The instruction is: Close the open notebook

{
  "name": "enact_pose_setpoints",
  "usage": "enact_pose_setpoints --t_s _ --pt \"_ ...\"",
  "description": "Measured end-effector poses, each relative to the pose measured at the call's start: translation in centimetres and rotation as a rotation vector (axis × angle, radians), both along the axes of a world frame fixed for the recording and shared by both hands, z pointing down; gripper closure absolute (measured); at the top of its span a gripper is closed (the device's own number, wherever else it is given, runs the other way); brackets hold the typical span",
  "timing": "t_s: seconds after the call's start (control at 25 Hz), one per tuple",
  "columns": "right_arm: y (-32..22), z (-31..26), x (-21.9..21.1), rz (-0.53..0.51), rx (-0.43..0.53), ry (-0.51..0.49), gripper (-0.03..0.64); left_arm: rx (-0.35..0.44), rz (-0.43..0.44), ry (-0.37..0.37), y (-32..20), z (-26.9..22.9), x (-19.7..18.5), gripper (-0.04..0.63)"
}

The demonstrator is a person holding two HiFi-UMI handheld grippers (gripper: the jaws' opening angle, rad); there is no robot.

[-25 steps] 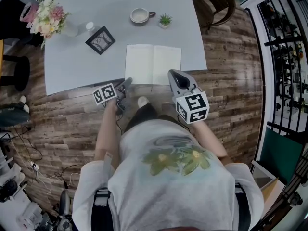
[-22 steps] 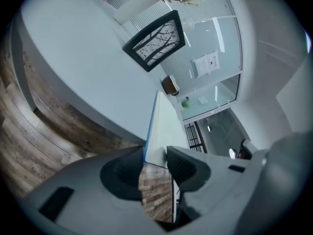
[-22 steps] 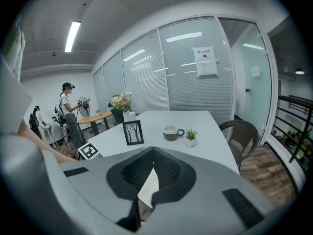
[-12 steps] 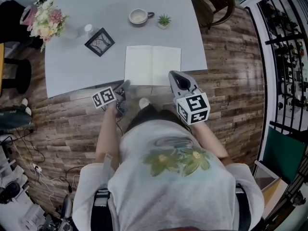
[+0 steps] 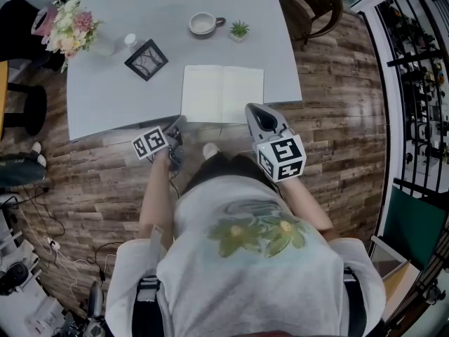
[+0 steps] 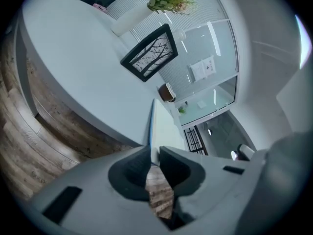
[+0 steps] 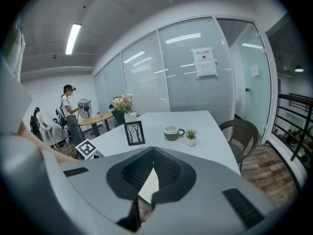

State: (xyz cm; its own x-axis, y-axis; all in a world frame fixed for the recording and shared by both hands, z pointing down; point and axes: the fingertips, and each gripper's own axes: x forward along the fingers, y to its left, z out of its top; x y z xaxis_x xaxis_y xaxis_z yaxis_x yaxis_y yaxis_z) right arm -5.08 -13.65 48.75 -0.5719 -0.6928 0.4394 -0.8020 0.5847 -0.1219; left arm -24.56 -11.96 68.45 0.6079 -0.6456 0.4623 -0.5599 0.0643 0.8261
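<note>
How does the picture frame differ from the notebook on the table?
Pose: the picture frame stands propped up, while the notebook lies flat and open.
Look: the picture frame is black around a tree drawing, while the notebook shows blank white pages.
Size: the notebook covers more of the table than the picture frame.
Both are rectangular and rest on the same grey table.

A pale grey table stands on a wood-plank floor. An open notebook lies flat on it with white pages up, close to the near edge. Farther back sit a cup and, just beside it, a small potted plant. A dark picture frame stands to the left, and flowers fill the far left corner.
</note>
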Motion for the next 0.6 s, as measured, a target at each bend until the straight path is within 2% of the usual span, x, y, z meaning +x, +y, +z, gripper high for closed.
enact_pose_setpoints --t_s 0.6 --pt "0.4 0.3 1.3 -0.016 -0.007 -0.008 0.6 0.031 -0.073 0.005 -0.1 -1.3 0.1 0.566"
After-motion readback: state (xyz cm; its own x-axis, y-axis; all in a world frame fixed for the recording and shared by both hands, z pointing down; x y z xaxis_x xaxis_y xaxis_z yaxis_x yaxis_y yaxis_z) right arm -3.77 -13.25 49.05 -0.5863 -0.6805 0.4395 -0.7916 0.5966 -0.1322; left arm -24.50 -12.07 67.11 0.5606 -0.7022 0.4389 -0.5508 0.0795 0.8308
